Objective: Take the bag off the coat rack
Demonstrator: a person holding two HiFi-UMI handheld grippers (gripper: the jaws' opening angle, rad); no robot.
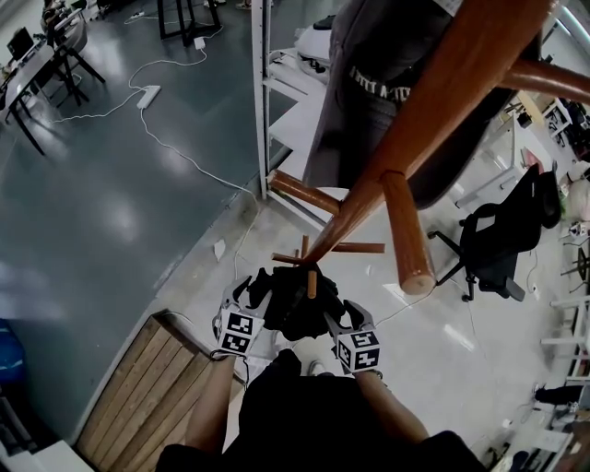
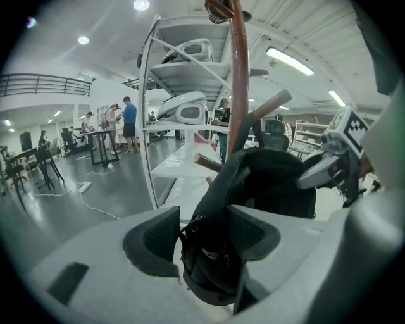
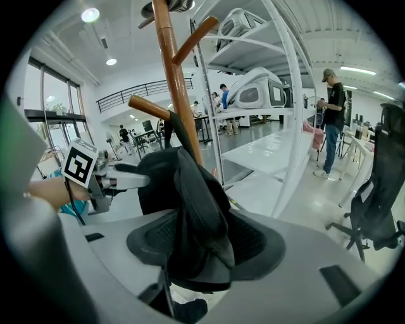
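Black, crumpled fabric bag (image 1: 293, 300)

Bright ceiling lights (image 2: 140, 5), soft glare on glossy grey floor (image 1: 111, 221), fisheye bending and dark vignetted corners, mostly sharp

Bottom centre, the left arm (image 1: 210, 406) and right arm (image 1: 389, 407) reach up-frame side by side. The left gripper (image 1: 251, 297) and right gripper (image 1: 334, 318) both have jaws spread wide, with the bag (image 1: 293, 300) between them.
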